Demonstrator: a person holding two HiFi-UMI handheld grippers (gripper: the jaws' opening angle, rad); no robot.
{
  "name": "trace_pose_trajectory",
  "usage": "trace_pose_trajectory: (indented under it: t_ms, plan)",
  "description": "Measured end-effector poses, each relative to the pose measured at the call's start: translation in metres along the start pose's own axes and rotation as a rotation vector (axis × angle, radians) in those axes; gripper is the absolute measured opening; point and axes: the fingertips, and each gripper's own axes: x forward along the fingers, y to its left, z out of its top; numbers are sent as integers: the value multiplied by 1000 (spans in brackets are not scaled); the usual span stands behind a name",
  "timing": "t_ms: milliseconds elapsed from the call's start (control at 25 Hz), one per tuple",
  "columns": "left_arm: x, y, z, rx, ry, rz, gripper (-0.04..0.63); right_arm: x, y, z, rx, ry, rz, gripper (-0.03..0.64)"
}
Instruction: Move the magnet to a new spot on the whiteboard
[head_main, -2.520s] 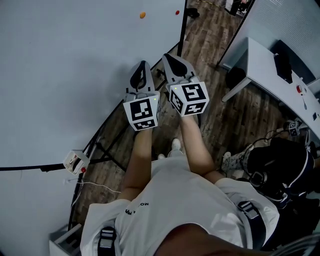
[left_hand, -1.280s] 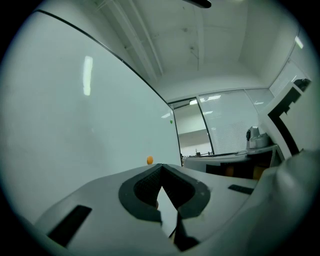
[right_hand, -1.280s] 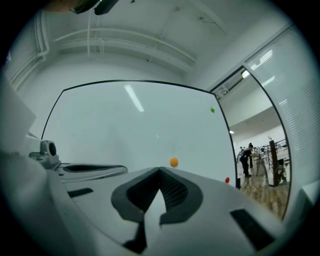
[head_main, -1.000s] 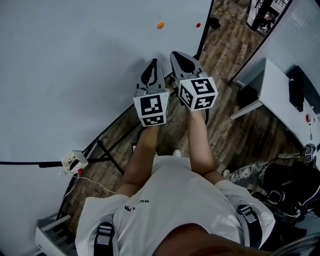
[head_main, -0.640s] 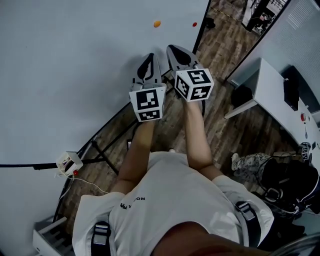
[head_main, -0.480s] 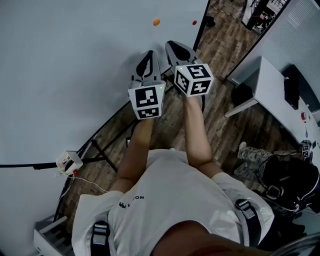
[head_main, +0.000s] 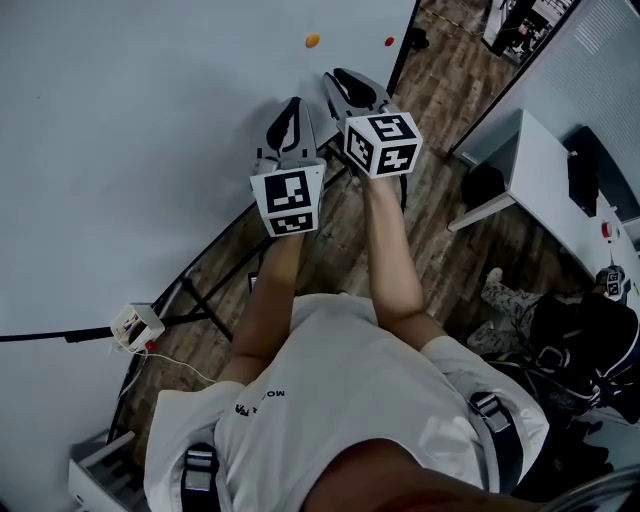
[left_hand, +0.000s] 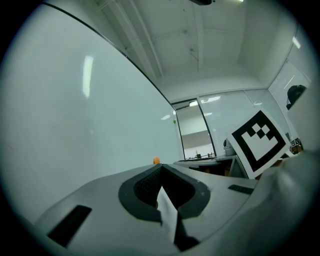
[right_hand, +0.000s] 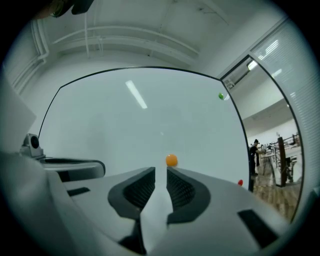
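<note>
The whiteboard (head_main: 150, 150) fills the wall ahead, with the left tongs (left_hand: 161, 169) clenched on nothing and the right tongs (right_hand: 160, 172) just eased apart, empty, pointing at the small orange magnet (right_hand: 171, 160) stuck on the board beyond their tips.

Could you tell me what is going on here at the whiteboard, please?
A person faces the whiteboard with a gripper in each hand. The right gripper points at the orange magnet without touching it; its fingers have just been opening, nothing between them. The left gripper is shut and empty.
</note>
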Motion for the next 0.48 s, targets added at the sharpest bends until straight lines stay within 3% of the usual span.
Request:
trace_pose_trajectory:
  t_ms: [480]
  plan:
    - [3,4,2,3,-11,-3,3,17,-5,2,-2,14,36,132]
